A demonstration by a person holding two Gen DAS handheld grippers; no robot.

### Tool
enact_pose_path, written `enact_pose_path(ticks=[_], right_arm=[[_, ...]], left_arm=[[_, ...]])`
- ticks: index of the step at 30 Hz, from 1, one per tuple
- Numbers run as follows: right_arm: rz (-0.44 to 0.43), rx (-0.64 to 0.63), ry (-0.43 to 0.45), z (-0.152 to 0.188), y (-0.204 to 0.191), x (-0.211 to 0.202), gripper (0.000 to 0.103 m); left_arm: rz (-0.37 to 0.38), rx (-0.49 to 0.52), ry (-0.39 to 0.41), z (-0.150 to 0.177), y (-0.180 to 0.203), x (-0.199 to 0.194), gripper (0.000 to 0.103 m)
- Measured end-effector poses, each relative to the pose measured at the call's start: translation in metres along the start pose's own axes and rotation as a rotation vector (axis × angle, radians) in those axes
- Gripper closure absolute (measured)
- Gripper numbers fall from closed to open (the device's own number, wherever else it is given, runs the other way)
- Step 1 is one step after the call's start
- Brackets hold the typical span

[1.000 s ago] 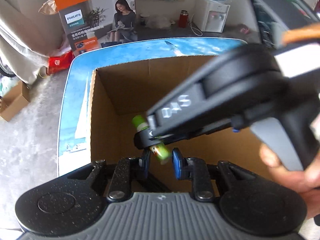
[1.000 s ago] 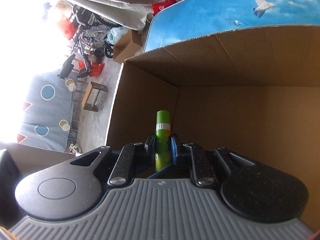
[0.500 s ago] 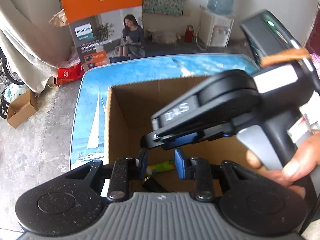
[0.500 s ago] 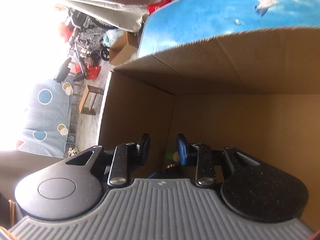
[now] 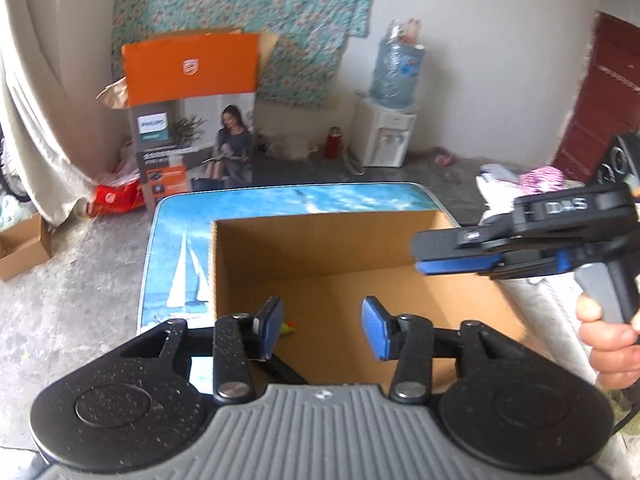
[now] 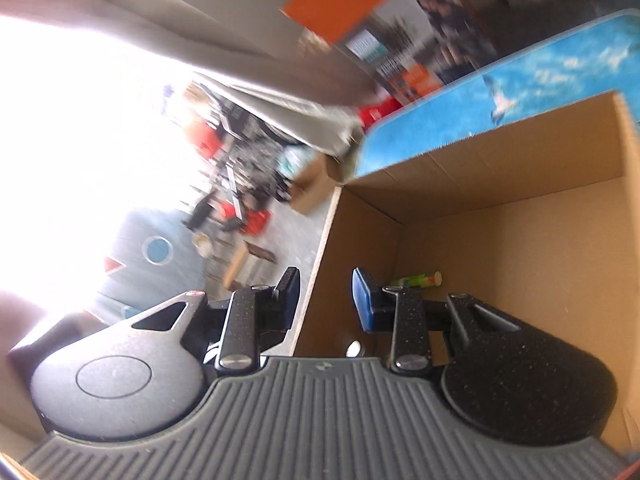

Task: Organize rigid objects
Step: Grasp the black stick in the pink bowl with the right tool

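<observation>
An open cardboard box (image 5: 320, 240) stands on a blue sea-print table (image 5: 180, 248). A green tube (image 6: 416, 279) lies on the box floor near a wall; a bit of it shows beside my left finger in the left wrist view (image 5: 289, 327). My left gripper (image 5: 320, 326) is open and empty above the box's near edge. My right gripper (image 6: 325, 296) is open and empty over the box's side wall (image 6: 360, 264). It also shows in the left wrist view (image 5: 456, 254), held level above the box's right side.
An orange Philips carton (image 5: 192, 116) stands on the floor beyond the table. A water dispenser (image 5: 384, 136) is at the back wall. A small cardboard box (image 5: 24, 246) lies on the floor at left. Cloth (image 5: 520, 180) lies at right.
The right gripper opened and let go of the green tube, which now lies on the box floor. Both grippers have lifted and drawn back; the right one moved to the right. The left opened wider.
</observation>
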State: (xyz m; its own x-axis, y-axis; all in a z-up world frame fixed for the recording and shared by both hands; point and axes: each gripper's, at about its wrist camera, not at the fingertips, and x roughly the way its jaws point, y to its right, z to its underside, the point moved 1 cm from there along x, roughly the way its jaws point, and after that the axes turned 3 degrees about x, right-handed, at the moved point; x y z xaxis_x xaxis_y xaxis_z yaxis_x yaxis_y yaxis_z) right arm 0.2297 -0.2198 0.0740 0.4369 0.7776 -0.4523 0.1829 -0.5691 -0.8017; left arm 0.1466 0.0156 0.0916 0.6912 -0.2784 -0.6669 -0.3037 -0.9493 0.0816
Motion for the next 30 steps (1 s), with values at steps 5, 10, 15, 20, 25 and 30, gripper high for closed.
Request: enact_pose_path(ticks=[5, 10, 15, 20, 25, 30], right_arm=[[0.004, 0.027, 0.071, 0.055, 0.024, -0.078, 0.074], [0.052, 0.162, 0.072, 0.116, 0.073, -0.093, 0.073], [0.094, 0.314, 0.024, 0.161, 0.116, -0.072, 0.073], [0.139, 0.37, -0.005, 0.166, 0.133, -0.052, 0.073], [0.166, 0.399, -0.035, 0.158, 0.138, -0.035, 0.071], [0.159, 0.441, -0.044, 0.16, 0.147, -0.029, 0.07]], left_arm=[[0.129, 0.071, -0.044, 0.042, 0.034, -0.008, 0.048], [0.232, 0.125, -0.095, 0.087, 0.068, 0.01, 0.048], [0.217, 0.18, -0.149, 0.122, 0.098, 0.047, 0.05], [0.14, 0.208, -0.182, 0.136, 0.111, 0.077, 0.068], [0.135, 0.174, -0.201, 0.134, 0.108, 0.094, 0.073], [0.159, 0.169, -0.196, 0.137, 0.11, 0.093, 0.081]])
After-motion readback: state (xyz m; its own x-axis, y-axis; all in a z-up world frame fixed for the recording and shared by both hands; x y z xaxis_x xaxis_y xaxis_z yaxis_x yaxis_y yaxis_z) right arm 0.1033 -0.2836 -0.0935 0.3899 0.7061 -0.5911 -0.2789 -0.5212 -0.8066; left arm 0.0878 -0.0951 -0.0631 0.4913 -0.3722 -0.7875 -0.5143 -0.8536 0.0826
